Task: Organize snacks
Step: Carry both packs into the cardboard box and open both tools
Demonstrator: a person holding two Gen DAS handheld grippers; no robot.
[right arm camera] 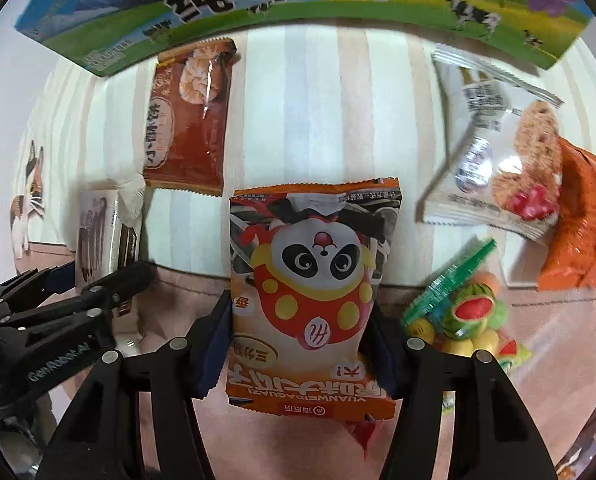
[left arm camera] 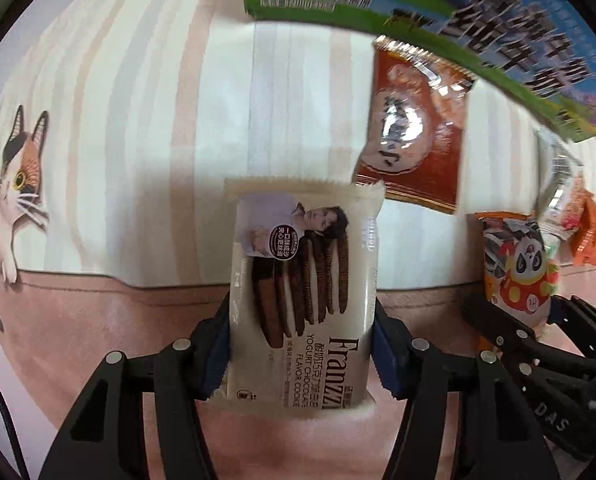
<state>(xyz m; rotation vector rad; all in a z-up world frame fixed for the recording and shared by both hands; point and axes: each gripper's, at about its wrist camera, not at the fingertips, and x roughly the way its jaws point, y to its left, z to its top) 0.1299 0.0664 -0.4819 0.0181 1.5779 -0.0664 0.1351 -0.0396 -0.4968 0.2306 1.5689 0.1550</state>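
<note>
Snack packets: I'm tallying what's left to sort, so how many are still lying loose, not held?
4: brown shrimp packet upper left, clear cookie packet and orange packet right, fruit candy bag lower right. Others may be hidden.

A home setting, likely a dining or living area; the tabletop [left arm camera: 146, 128] wears a household cloth of cream and pink stripes with a printed calico cat [left arm camera: 12, 184] at its edge; a milk carton box [right arm camera: 298, 4] showing cows on green pasture stands at the back; small snack packets [right arm camera: 497, 152] lie scattered about.
</note>
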